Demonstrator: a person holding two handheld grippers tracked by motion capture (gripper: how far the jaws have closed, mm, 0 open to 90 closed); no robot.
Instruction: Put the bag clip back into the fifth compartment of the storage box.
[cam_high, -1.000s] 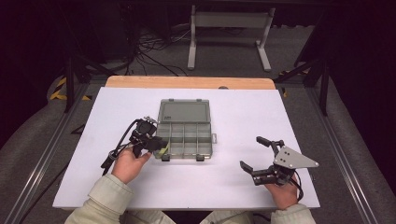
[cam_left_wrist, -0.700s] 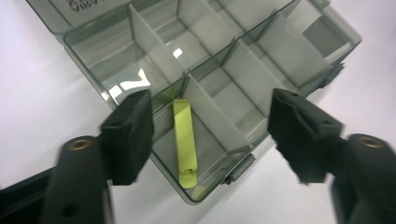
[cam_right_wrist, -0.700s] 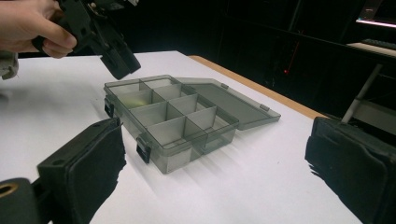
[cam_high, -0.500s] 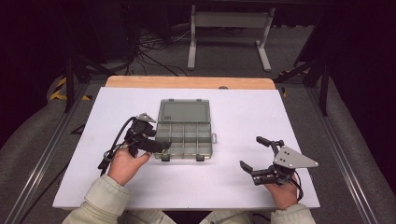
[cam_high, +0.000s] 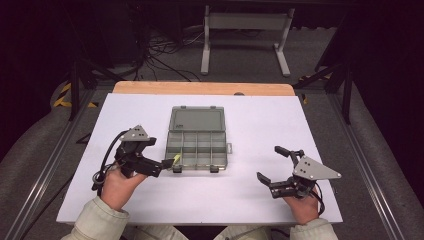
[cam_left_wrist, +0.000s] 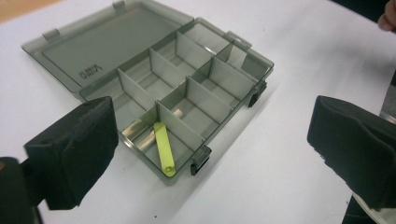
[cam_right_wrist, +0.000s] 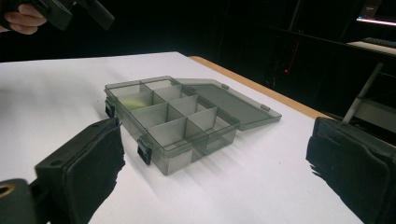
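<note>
Looking down from the high view, one smoky compartment box lies open near the middle of the white surface, its lid folded flat on the far side. The left hand-held gripper stands just beside the box's near left corner, and its jaws have just been opening; nothing is between them now. One yellow-green strip lies in the corner compartment next to it. The right hand-held gripper rests well apart from the box, jaws wide apart and empty.

In the left gripper view, the strip leans inside the nearest corner compartment, its lower end against the front wall, beside one short metal piece. The other compartments look empty. I count eight compartments, in two rows of four, and two dark latches on the front wall.

In the right gripper view, the box shows the same eight compartments, with a yellowish shape in a far one.

The step in hand seems to be leaving the strip in its compartment. To do it well, I think the left hand should draw away without catching the box wall, so that the box does not slide.
</note>
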